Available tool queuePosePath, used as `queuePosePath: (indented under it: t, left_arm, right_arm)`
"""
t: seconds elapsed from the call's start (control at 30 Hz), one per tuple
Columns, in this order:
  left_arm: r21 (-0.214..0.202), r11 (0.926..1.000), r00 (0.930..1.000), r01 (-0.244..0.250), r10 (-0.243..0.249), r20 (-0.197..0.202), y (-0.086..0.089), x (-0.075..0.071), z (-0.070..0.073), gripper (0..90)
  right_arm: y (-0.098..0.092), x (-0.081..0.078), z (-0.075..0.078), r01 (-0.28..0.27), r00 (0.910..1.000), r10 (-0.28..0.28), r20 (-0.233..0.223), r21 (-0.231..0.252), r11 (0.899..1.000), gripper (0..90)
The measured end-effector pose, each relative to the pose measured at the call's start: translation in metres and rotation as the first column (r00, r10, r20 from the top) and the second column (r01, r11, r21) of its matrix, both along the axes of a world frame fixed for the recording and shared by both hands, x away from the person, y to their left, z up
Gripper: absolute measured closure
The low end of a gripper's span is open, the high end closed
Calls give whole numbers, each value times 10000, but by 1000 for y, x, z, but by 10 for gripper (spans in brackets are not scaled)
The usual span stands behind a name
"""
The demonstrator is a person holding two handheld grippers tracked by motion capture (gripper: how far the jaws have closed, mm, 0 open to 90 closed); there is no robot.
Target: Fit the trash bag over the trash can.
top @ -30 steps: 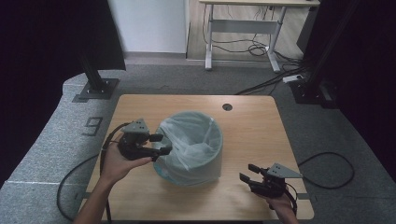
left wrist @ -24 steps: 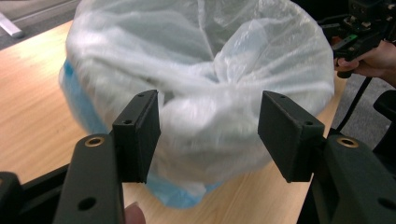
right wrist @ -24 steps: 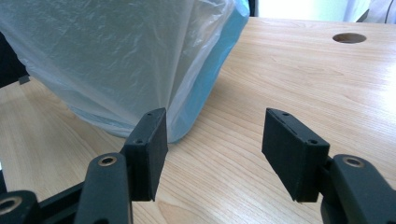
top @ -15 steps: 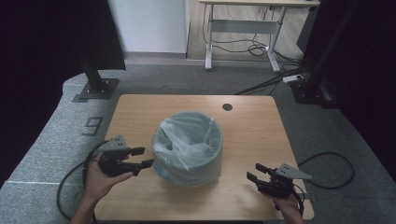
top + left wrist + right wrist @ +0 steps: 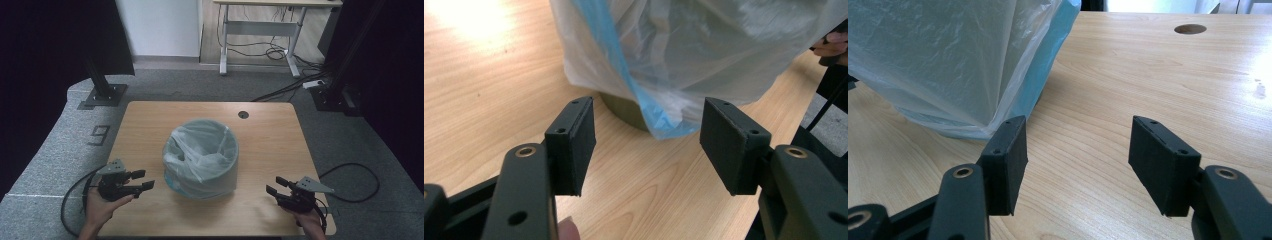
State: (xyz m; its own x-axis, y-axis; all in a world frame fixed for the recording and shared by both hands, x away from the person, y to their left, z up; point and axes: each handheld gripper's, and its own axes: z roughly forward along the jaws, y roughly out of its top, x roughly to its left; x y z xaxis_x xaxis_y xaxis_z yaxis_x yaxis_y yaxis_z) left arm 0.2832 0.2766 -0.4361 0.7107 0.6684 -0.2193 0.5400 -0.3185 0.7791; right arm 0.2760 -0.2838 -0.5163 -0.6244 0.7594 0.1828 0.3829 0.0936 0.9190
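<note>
A round bin lined with a pale blue plastic bag stands at the middle of the wooden table. The bag's skirt hangs over the outside down to the tabletop. My left gripper is open near the table's front left corner, pointing right at the bin, with nothing between its jaws. My right gripper is open near the front right corner, pointing left at the bin, also holding nothing. Both stay apart from the bag.
A round cable hole sits in the table's back edge. Grey carpet surrounds the table, with black stand bases at the back left and right. Cables trail on the floor.
My left gripper has pulled back from the bin's left rim toward the front left corner and let go of the bag. The right gripper has shifted slightly toward the front edge.
</note>
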Motion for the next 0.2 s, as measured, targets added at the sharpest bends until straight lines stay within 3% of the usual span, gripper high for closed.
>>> queuePosePath:
  t: [0.2]
  left_arm:
    - [-5, 10000, 10000, -46, 46, -12, -1, 2, -3, 388]
  right_arm:
    - [5, -2, 2, -115, 9999, 117, 88, -223, 9997, 393]
